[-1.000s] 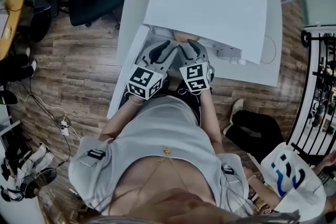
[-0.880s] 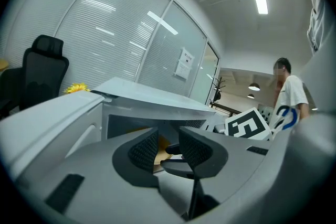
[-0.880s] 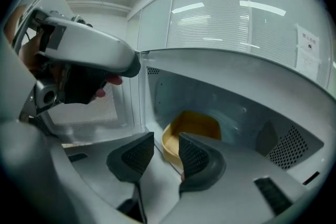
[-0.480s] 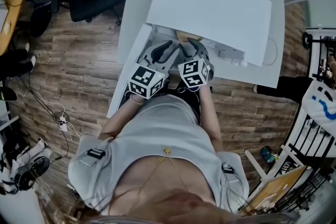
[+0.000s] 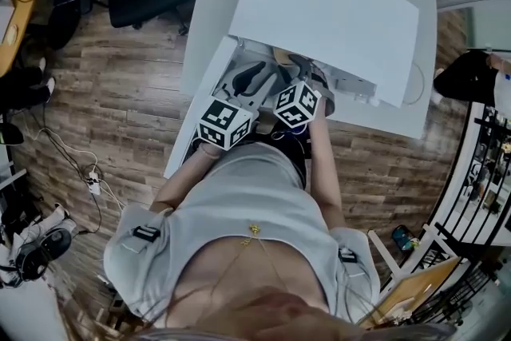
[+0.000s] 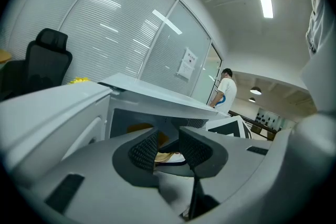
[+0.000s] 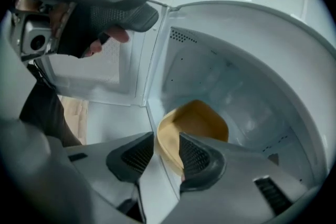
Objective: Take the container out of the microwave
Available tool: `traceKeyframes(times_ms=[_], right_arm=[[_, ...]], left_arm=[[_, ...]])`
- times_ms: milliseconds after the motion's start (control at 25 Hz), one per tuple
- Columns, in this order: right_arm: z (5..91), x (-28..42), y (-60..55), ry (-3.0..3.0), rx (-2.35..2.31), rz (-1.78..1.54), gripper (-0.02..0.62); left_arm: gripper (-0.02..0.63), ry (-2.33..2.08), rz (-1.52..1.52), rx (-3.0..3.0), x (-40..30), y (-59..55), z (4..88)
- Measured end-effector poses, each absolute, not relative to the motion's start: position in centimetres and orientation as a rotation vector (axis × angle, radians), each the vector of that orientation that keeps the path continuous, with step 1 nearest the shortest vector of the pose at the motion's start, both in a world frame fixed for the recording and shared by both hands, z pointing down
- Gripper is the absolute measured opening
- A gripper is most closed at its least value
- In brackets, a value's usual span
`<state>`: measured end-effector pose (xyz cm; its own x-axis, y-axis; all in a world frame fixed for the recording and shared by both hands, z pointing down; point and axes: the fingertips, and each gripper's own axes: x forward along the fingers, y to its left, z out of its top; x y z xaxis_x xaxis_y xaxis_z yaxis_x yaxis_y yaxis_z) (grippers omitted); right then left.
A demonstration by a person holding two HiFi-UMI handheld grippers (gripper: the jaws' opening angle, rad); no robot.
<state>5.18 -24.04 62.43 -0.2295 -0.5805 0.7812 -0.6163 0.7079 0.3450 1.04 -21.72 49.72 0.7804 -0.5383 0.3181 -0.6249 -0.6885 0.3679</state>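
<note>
While my right gripper (image 7: 166, 140) dips into the open microwave (image 7: 226, 65), its jaws have just been opening and stand wide apart, straddling the near rim of the yellow container (image 7: 199, 119) without clamping it (the tub sits on the floor of the cavity). My left gripper (image 6: 168, 140) hangs at the mouth of the oven, jaws apart as well and gripping nothing, with a sliver of the container showing beyond the gap.
</note>
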Motion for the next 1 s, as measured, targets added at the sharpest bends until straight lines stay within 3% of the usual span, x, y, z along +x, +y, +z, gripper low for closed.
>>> traceKeyframes(times_ms=[440,1000], right_arm=[[63.9,4.7,-24.0,-1.846,0.774,0.029,0.089],[63.9,5.0,-23.7,-1.794,0.713,-0.046,0.055]], left_arm=[[0.122,-0.88,0.251,2.504,0.9,-22.0,49.8],[0.123,-0.876,0.276,2.498,1.0,-21.9,50.1]])
